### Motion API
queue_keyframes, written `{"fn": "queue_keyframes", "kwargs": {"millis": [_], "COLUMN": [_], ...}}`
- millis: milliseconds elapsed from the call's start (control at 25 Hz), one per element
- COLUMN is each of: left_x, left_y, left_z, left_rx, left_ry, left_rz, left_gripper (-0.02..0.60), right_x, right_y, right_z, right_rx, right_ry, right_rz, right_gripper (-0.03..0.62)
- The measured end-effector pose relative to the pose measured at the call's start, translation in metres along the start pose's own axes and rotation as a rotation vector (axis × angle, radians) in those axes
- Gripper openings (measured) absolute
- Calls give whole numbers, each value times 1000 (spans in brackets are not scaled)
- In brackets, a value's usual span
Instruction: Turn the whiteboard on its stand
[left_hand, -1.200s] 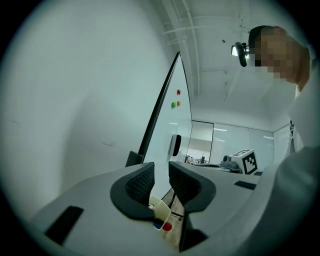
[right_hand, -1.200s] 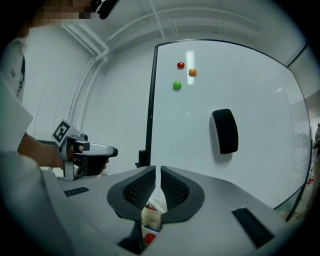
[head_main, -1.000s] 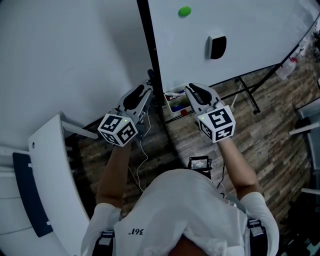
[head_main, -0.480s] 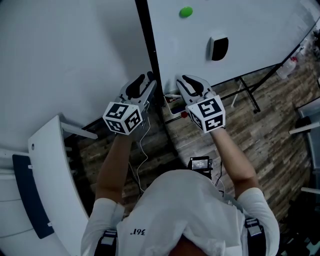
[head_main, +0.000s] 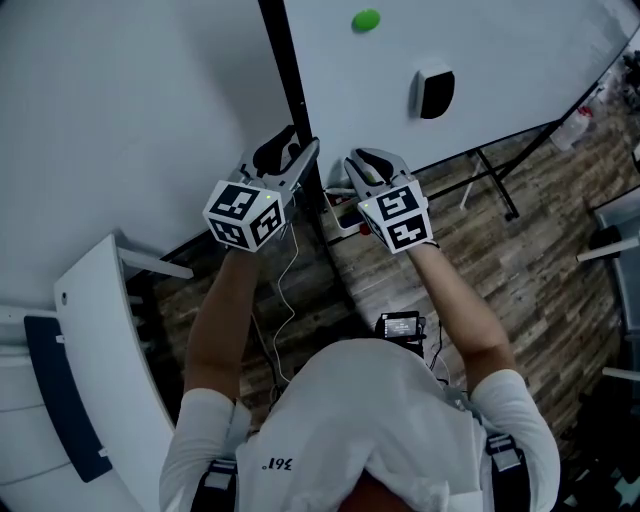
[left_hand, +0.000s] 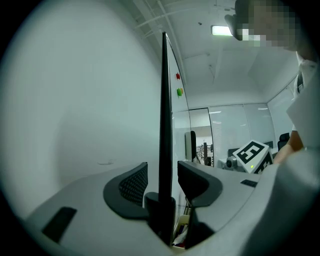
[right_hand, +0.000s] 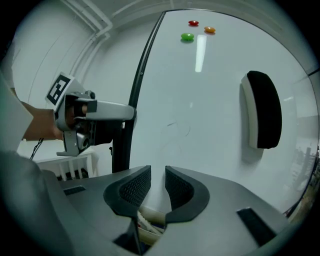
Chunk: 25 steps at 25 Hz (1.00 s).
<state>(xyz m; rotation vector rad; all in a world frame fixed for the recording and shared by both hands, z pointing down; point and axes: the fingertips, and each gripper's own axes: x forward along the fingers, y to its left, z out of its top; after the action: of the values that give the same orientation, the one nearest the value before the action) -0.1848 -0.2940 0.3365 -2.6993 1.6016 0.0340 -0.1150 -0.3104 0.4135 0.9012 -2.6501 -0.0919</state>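
Observation:
The whiteboard stands on its stand, its black side frame running down the middle of the head view. My left gripper straddles that frame. In the left gripper view the frame stands upright between the jaws of the left gripper, which are opening, with a gap on each side of it. My right gripper is just right of the frame, close to the board's white face. The right gripper has a narrow gap with nothing in it.
A black eraser and a green magnet stick to the board. A tray with markers hangs low on it. The stand's dark legs spread over the wood floor. A white curved desk is at left; a small device lies on the floor.
Both grippers have moved up and in toward the board's black frame. The left jaws have spread and now have the frame between them.

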Motion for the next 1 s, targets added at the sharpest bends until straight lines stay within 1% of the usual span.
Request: {"fn": "queue_keyframes", "kwargs": {"millis": [120, 200, 240, 400, 480, 680, 800, 1000], "left_x": [8, 13, 15, 15, 14, 19, 23, 28], "left_y": [-3, -4, -5, -6, -7, -2, 5, 14], "left_z": [8, 11, 10, 10, 10, 8, 9, 8], "left_rx": [27, 36, 39, 51, 63, 21, 10, -1], "left_ry": [-11, -11, -11, -15, -11, 13, 24, 23], "left_rz": [-25, -35, -38, -49, -53, -83, -103, -110], "left_gripper": [189, 169, 148, 140, 122, 104, 103, 103], "right_x": [9, 13, 14, 16, 17, 23, 29, 38], "right_y": [-5, -4, -4, -6, -7, -13, -15, -19], "right_z": [-8, -8, -8, -8, -9, -9, -6, -4], "right_rx": [-17, -16, -15, -27, -33, -36, -35, -39], "right_ry": [21, 27, 28, 24, 18, 10, 15, 18], "right_rz": [-11, -6, -4, -10, -14, -30, -28, -26], "right_gripper": [91, 91, 91, 89, 87, 77, 74, 67]}}
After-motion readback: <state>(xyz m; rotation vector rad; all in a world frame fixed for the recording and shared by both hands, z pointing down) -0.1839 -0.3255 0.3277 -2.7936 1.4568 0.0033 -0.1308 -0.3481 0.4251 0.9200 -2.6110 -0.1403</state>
